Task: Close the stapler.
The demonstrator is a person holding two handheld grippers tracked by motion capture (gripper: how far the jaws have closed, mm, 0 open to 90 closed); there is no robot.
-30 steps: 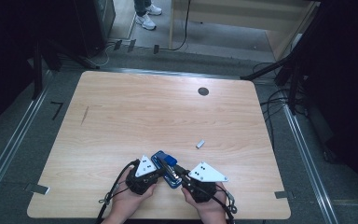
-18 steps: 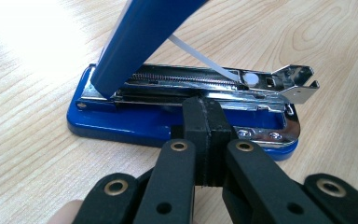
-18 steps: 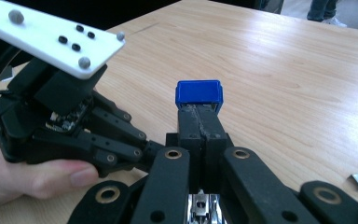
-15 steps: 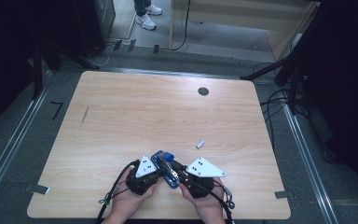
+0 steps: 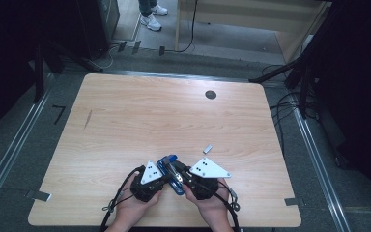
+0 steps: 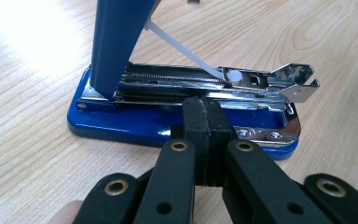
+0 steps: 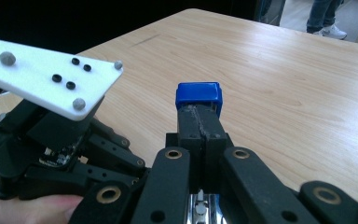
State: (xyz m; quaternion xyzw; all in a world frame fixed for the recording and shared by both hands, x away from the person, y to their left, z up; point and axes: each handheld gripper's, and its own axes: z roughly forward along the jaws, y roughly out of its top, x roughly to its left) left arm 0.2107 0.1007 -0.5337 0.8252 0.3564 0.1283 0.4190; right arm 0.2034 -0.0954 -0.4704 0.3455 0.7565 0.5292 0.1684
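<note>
Small metal piece (image 5: 207,148) (on table (image 5: 125,125))

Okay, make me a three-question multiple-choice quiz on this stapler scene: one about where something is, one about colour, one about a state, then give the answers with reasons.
1. Where does the stapler sit on the table?
A. By the far edge
B. By the near edge, between the two grippers
C. At the left corner

2. What colour is the stapler's base?
A. Blue
B. Red
C. Grey

3. How is the stapler's top arm?
A. Shut flat
C. Taken off
B. Swung up, magazine exposed

Answers: 1 B, the high view shows it between the left gripper and right gripper near the person's edge. 2 A, the left gripper view shows a blue base. 3 B, the arm stands up over the bare metal channel.
</note>
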